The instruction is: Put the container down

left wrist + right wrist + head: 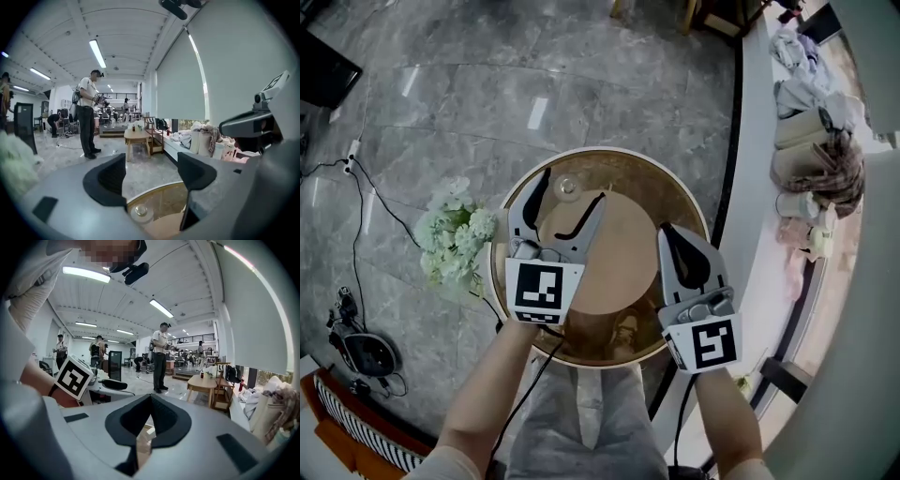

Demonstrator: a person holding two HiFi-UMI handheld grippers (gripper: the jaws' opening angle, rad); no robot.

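Grey marble floor surrounds a round glass worktop (649, 192) with a gold rim. White flowers (455, 230) stand just to its left. What I take to be the container (619, 267), a tan round thing, sits flat near the middle of the worktop, and a small clear jar (567, 187) stands just beyond its far-left edge.

The left gripper (574, 184) hangs over the container's left part with its jaws wide apart, clamping nothing. The right gripper (666, 228) is at the container's right edge, its jaws pressed together with nothing seen between them.

The set-down looks done or nearly so. A clean finish means keeping the left jaws spread, lifting straight up, and staying clear of the jar.
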